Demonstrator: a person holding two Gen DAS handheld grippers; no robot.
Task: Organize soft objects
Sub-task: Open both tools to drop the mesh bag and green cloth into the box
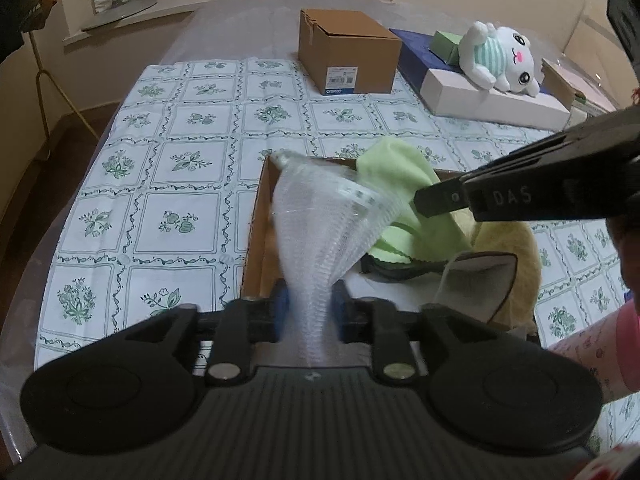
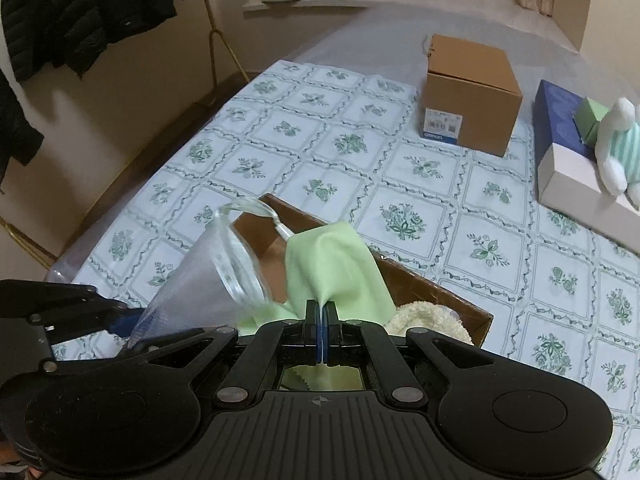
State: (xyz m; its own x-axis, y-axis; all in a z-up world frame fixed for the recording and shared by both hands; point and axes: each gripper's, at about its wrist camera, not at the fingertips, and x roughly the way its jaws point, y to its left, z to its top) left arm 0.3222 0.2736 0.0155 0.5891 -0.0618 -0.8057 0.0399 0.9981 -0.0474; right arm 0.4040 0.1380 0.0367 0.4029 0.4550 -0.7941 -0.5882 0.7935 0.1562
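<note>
A clear, ribbed plastic bag hangs over the open cardboard box, its neck running between the blue pads of my left gripper. The pads stand a little apart and the bag looks blurred between them. My right gripper is shut on a fold of the light green cloth, which it holds over the same box. In the left wrist view the right gripper comes in from the right. A pale yellow towel and a dark item lie in the box.
A closed brown box stands at the back of the floral tablecloth. To its right a white plush toy lies on a white box and a blue one. A person's sleeve is at the right edge. Dark coats hang at the left.
</note>
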